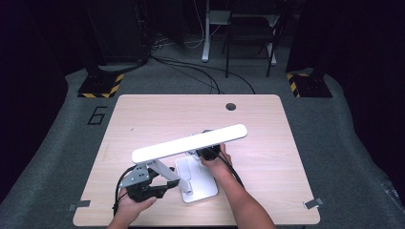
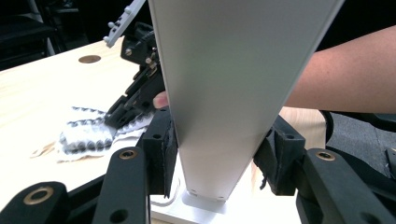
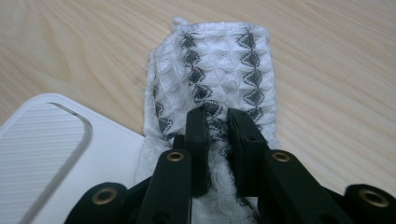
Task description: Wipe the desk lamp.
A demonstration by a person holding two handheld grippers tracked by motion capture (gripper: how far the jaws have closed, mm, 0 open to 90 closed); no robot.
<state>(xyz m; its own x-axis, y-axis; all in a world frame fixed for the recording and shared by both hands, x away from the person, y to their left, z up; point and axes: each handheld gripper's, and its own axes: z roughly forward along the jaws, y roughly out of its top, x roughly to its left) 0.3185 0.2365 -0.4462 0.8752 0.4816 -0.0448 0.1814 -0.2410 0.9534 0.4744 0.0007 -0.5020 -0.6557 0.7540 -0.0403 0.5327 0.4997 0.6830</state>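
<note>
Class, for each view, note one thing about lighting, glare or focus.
High view: the lamp head glows overexposed, room behind dark. Left gripper view: the lamp arm is evenly lit, background soft. Right gripper view: the cloth weave is sharp, its far edge bright.

The lamp's long head [image 1: 190, 143] bars the desk's [image 1: 143, 114] middle; far, left and right stretches lie open.

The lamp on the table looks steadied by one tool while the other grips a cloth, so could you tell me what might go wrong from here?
1. The left tool clamps the lamp arm; pulling sideways could tip the lamp base.
2. The right tool pinches only a fold of the cloth, which may slip free while wiping.
3. The lamp head overhangs the right hand, which could bump it when lifting.
</note>
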